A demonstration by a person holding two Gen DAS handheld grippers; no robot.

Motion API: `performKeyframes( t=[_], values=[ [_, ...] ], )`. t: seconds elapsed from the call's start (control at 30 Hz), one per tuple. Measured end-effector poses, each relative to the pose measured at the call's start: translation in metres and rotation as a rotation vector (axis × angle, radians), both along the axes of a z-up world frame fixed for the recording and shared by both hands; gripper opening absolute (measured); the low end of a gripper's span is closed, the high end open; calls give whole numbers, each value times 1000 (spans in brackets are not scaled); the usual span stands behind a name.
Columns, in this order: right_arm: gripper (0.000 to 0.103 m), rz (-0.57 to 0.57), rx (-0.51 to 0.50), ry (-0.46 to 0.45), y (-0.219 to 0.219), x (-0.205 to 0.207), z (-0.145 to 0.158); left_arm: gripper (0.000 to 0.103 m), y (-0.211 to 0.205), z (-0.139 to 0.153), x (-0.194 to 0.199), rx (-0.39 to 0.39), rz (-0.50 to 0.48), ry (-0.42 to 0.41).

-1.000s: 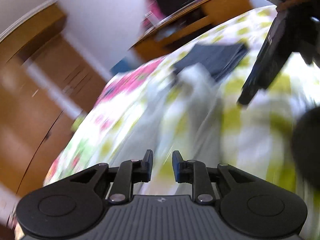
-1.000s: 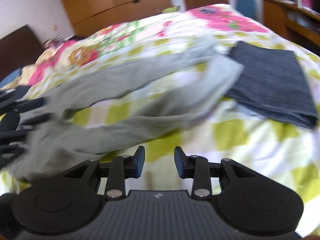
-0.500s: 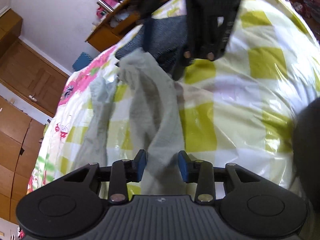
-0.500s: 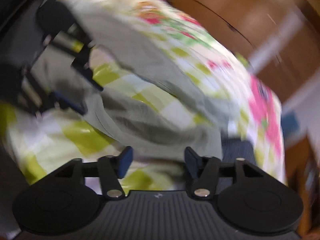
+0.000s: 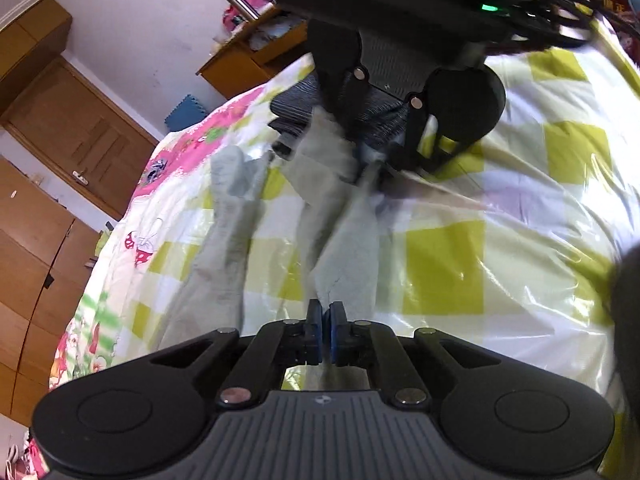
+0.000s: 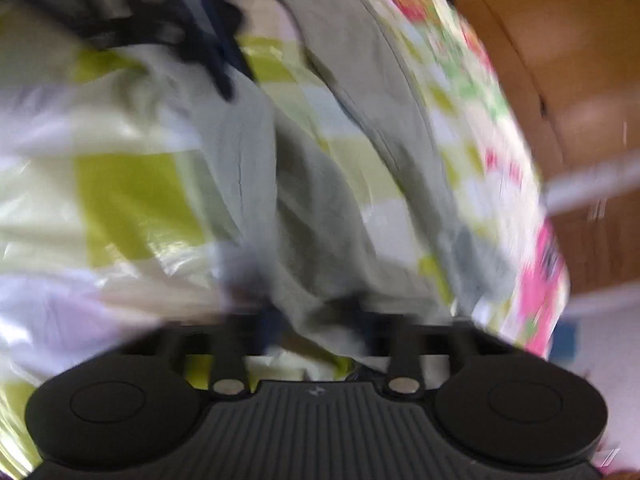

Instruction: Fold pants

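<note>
A bed [image 5: 520, 208] under a checked green-and-white cover with pink flowers is filling both views, wooden wardrobes [image 5: 36, 216] standing at 9 o'clock in the left view. The grey pants [image 5: 344, 248] are lying across the cover, legs stretching away. The left hand-held gripper [image 5: 325, 316] is pinching one pant leg, fingers pressed together on the cloth. Only the left view is showing the right hand-held gripper [image 5: 372, 152] at 12 o'clock over the far leg end and a folded dark garment [image 5: 296, 100]. The right view is blurring heavily; cloth is bunching between its fingers [image 6: 272, 320], but I cannot tell their grip.
</note>
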State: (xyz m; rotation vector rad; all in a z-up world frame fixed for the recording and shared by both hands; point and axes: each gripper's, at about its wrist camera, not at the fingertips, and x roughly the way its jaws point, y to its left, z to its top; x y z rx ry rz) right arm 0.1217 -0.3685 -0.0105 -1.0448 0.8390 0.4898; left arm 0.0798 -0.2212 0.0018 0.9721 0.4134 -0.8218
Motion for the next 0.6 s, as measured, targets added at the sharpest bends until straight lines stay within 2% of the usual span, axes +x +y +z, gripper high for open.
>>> performKeyframes(
  t=[0.2, 0.33, 0.4, 0.43, 0.5, 0.53, 0.6],
  values=[
    [1, -119, 176, 60, -18, -46, 86, 21, 15, 38, -19, -62, -75, 55],
    [1, -139, 199, 112, -24, -73, 139, 21, 19, 67, -37, -100, -160, 36],
    [3, -169, 207, 109, -24, -60, 150, 23, 15, 71, -26, -113, -156, 3],
    [8, -200, 217, 103, -26, -46, 147, 23, 11, 66, -18, -116, -132, -31],
    [52, -269, 196, 69, -30, -16, 134, 28, 4, 54, 6, -111, -53, -60],
    [62, -292, 160, 49, -33, 0, 120, 28, 1, 48, 19, -100, -12, -63],
    [62, -356, 60, 43, -36, 23, 97, 28, 9, 42, 34, -95, 51, -79]
  ],
)
